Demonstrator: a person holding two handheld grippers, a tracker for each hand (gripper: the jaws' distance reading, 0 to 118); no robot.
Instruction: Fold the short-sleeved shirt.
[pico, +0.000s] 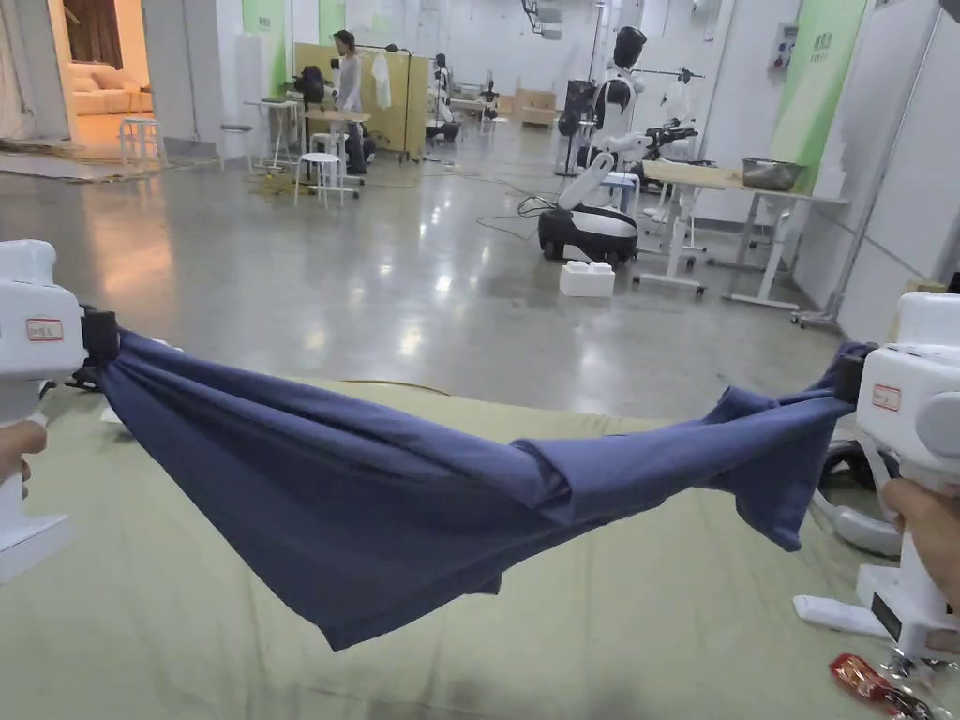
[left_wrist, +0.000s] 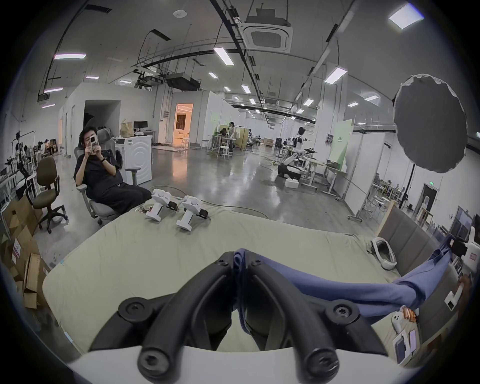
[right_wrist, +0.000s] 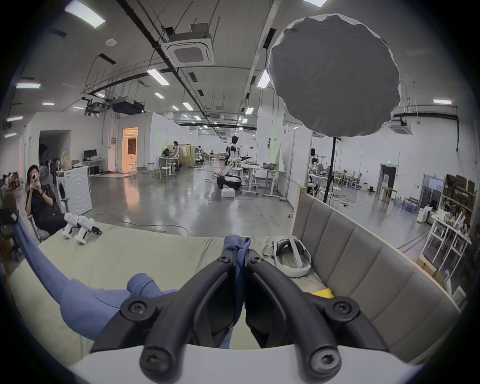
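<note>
I operated over a bed (pico: 131, 600) covered in a pale green sheet, set in a large hall with a polished grey concrete floor (pico: 375, 272), white partition walls and strip lights overhead. At the far left of the gripper views, one person (left_wrist: 101, 169) sat in an office chair beside the bed's corner, with a white washing machine (left_wrist: 137, 158) just behind. On that corner of the bed stood two spare white handheld grippers (left_wrist: 176, 207), side by side. The left gripper (pico: 98, 339) had its jaws closed together on one end of the blue short-sleeved shirt (pico: 375, 497); in the left gripper view the cloth was pinched between both jaw tips. The shirt hung as one sagging band between the two grippers, bunched and twisted at mid-span, its lowest fold above the sheet; I could not tell whether it touched. One white wheeled humanoid robot (pico: 600, 187) stood on the floor beyond, next to a table carrying one metal basin (pico: 772, 172), whose contents I could not make out. The right gripper (pico: 851, 375) was likewise clamped on the shirt's other end. At the right, one white headset (right_wrist: 292, 256) lay on the bed against the padded grey headboard (right_wrist: 363, 280), and one round grey light diffuser (right_wrist: 335, 75) stood on a stand above it.
</note>
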